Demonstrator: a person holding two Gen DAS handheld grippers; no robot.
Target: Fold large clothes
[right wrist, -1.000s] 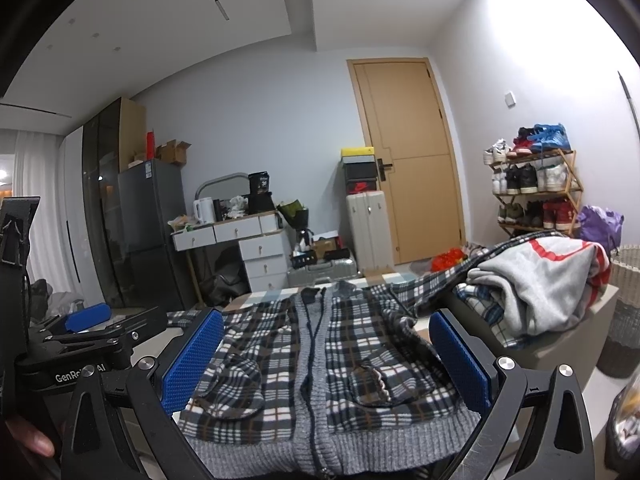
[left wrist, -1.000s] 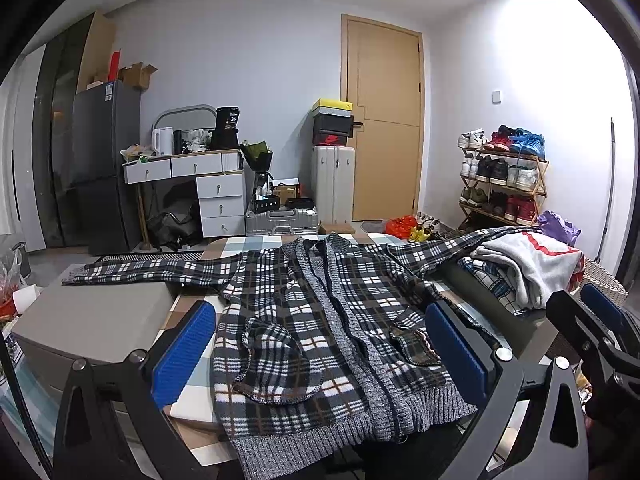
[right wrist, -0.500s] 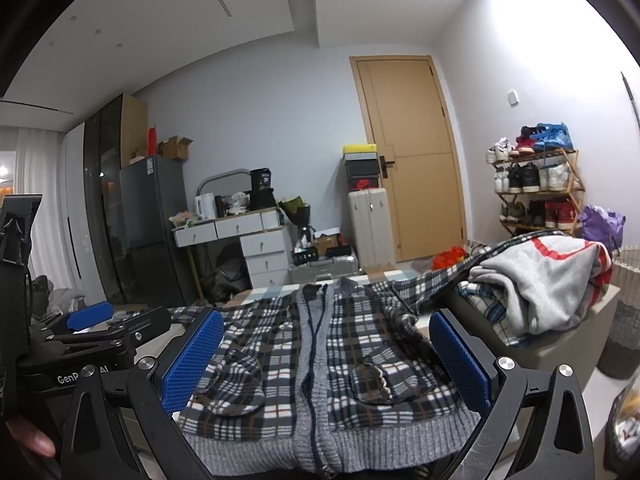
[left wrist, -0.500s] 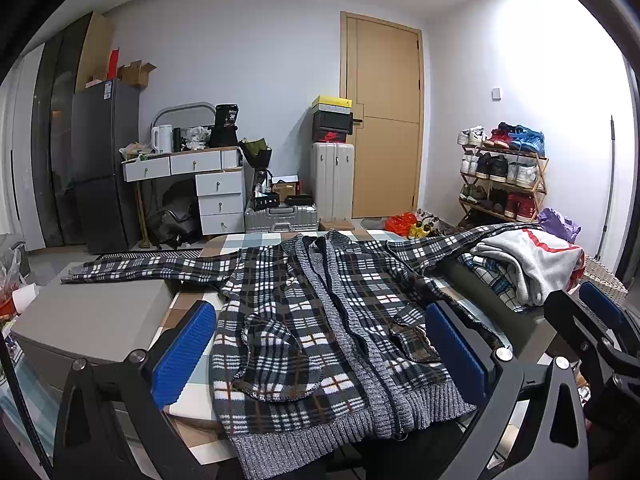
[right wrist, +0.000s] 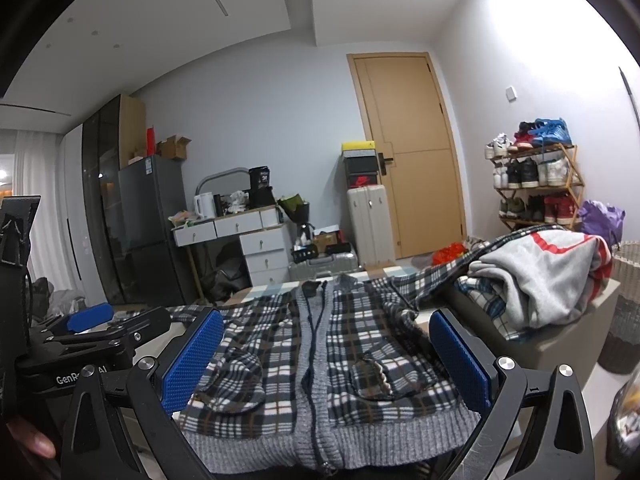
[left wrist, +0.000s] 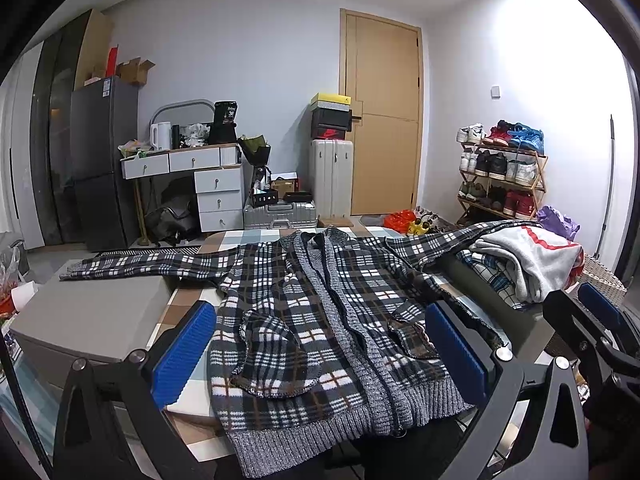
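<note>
Left wrist: both tongs [left wrist: 320, 354] [right wrist: 326, 358] gape over plaid cardigan [left wrist: 320, 320]; clothes pile [left wrist: 524, 264] crowds its right sleeve.

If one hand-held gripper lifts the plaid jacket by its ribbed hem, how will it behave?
The plaid jacket would probably flop: its sleeve already drapes over the clothes pile. The fleece and knit hem look thick, so likely bulky and grippy, not slippery. Spread this wide, a one-point lift would likely bunch it.
</note>
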